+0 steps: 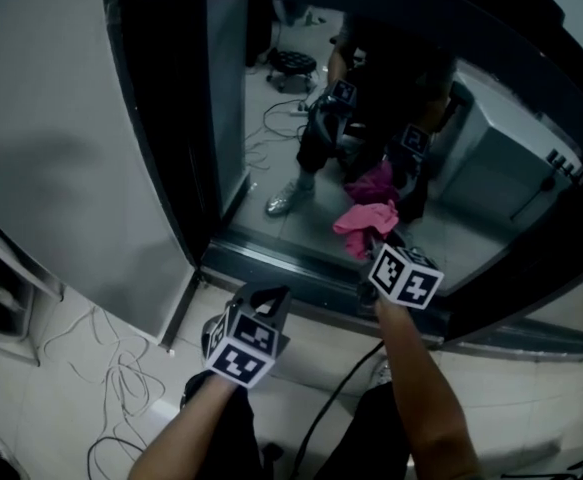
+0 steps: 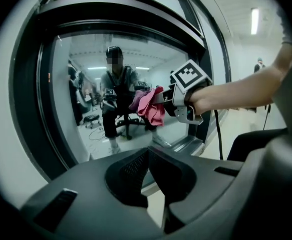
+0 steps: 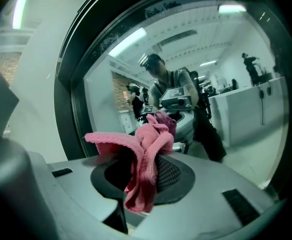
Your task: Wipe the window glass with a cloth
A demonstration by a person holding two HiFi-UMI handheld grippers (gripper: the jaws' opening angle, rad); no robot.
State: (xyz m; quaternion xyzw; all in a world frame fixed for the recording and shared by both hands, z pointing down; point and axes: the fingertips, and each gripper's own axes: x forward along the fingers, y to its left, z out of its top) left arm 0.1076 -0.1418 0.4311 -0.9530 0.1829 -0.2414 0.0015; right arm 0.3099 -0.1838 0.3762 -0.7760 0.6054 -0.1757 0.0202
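Observation:
The window glass (image 1: 271,158) sits in a dark frame (image 1: 161,118) and mirrors the person and the room. My right gripper (image 1: 371,236) is shut on a pink cloth (image 1: 364,218), which bunches up at the lower part of the pane, touching it or just short of it. In the right gripper view the cloth (image 3: 146,149) hangs out from between the jaws of the right gripper (image 3: 146,159), with its reflection just ahead. My left gripper (image 1: 266,293) hangs lower, short of the sill, shut with nothing in it. The left gripper view shows the left gripper (image 2: 148,154) with jaws meeting and the cloth (image 2: 152,106) beyond.
A dark sill (image 1: 291,268) runs under the glass. A pale wall panel (image 1: 41,118) stands left of the frame. Loose cables (image 1: 111,368) lie on the floor at the lower left. A black cable (image 1: 341,398) trails down from my right gripper.

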